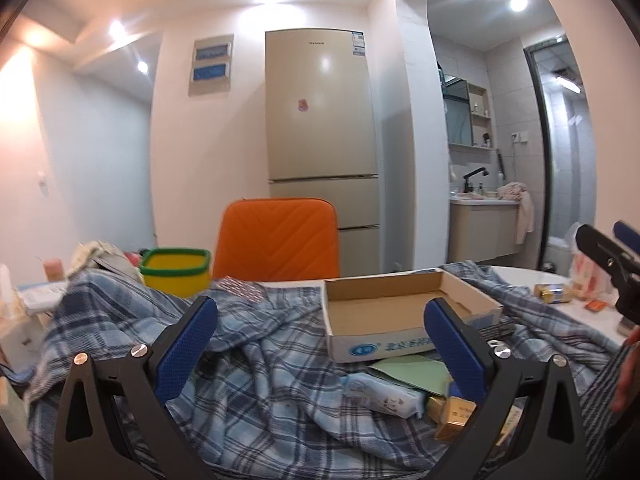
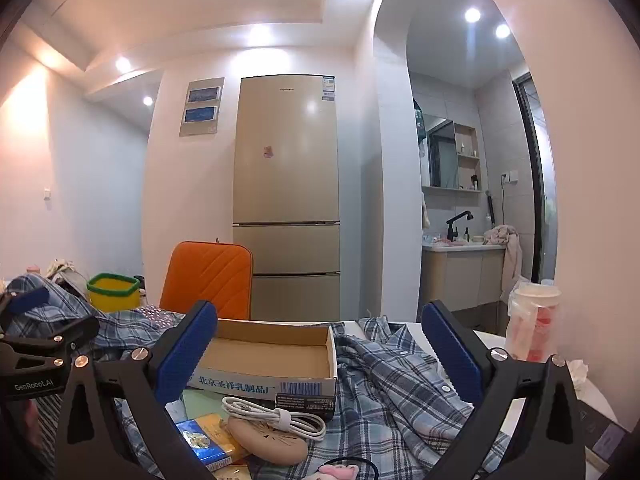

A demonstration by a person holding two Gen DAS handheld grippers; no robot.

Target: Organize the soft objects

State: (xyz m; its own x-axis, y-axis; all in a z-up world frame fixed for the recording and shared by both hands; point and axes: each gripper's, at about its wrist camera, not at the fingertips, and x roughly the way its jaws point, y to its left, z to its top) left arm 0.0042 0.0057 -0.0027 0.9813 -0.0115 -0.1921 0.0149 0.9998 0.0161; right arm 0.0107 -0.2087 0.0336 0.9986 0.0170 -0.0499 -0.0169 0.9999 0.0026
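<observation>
right gripper [image 2: 320, 344] held wide apart, gripping nothing | plaid shirt [image 2: 400, 384] lay crumpled beneath | cardboard box [image 2: 272, 360] sat open between fingers | white cable [image 2: 276, 416] coiled nearer

1. The cardboard box [image 2: 267, 364] carried blue Chinese print on its white front, reading roughly "北京圣祥乳制品厂", with a barcode beside it.
2. In the left wrist view the same cardboard box [image 1: 404, 312] showed a round blue logo and blue characters too blurred to read.
3. The left hand-held gripper [image 2: 32, 360] bore white lettering, "GenRobot.AI", on its black body.
4. The fridge [image 2: 286, 184] had a small brand word near its top edge and an energy label at its corner; neither was legible.
5. A black label under the box held white print, unreadable.
</observation>
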